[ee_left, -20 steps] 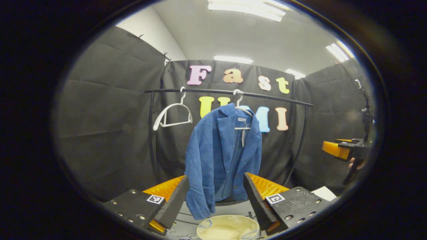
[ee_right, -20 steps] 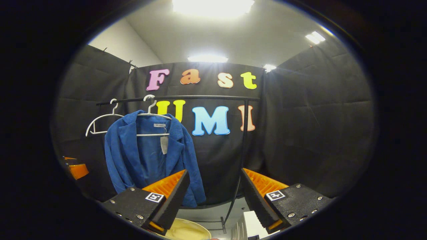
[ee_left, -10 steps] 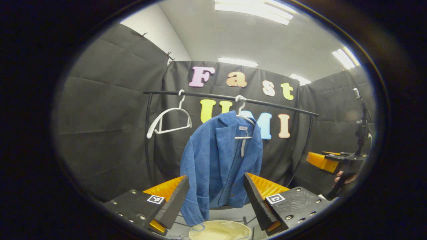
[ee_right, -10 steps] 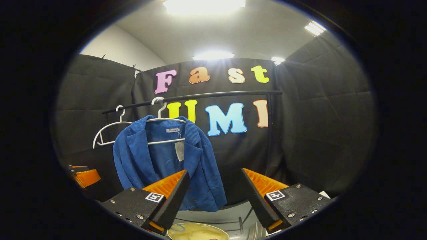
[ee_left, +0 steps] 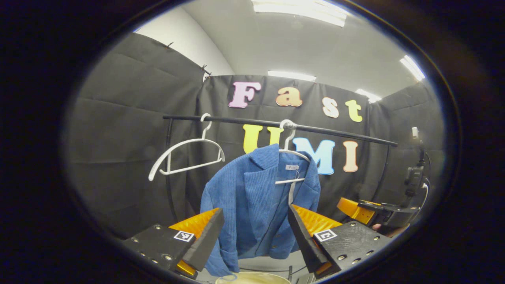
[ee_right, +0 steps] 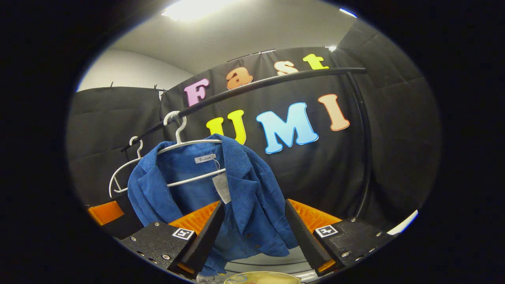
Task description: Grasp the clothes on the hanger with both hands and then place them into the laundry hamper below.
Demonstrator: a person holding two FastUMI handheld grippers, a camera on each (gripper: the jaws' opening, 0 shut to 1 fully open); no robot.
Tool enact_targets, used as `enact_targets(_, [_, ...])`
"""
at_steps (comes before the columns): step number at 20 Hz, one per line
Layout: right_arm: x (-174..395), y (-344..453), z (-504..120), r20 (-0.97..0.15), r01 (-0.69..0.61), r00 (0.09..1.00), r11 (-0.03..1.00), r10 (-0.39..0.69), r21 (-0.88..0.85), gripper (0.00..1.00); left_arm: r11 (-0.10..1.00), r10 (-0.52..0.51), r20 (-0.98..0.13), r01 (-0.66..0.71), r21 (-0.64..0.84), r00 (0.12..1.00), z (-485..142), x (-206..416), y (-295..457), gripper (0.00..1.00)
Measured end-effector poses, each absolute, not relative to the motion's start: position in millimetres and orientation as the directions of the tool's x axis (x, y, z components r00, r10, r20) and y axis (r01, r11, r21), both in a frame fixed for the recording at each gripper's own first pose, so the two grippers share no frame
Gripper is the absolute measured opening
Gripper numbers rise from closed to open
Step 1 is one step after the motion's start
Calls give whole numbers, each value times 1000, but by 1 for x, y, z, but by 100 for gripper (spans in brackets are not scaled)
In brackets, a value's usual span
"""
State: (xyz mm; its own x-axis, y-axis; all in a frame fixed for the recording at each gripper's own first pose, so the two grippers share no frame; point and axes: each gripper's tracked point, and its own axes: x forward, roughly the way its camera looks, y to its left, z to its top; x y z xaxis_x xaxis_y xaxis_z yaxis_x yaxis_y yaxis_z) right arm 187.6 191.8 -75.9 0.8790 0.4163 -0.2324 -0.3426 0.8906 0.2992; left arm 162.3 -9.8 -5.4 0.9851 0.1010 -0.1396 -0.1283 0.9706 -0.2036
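Observation:
A blue corduroy jacket [ee_left: 252, 205] hangs on a white hanger [ee_left: 290, 148] from the black rail [ee_left: 339, 132]. My left gripper [ee_left: 255, 232] is open, a short way in front of the jacket's lower half, nothing between its fingers. In the right gripper view the same jacket [ee_right: 240, 185] is close, with a paper tag at its collar. My right gripper [ee_right: 254, 232] stands open before the jacket's right front panel. The cream rim of the hamper [ee_left: 252, 278] peeks below the jacket, and the hamper [ee_right: 262, 278] lies low between the right fingers too.
An empty white hanger [ee_left: 185, 156] hangs left of the jacket on the rail. The rack's curved black posts [ee_left: 170, 189] stand at both ends. The other gripper [ee_left: 363, 211] with a hand shows at the right of the left gripper view.
Both grippers have moved closer to the jacket, which looms larger. The right gripper has swung left and tilted, so the jacket now sits between its fingers. Both stay open.

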Motion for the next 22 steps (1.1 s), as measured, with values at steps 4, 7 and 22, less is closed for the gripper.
enact_targets(4, [228,223,-93,-256,-400,829,848,497,348,95,958,154,-176,-190,-213,972,-13,201,-19,97])
enact_targets(7, [256,239,-107,-274,-434,803,835,528,337,95,947,212,-193,-250,-201,958,-20,231,-18,97])
enact_targets(22, [319,279,-131,-276,-538,727,772,628,339,93,858,487,-180,-506,-85,855,-39,295,5,97])
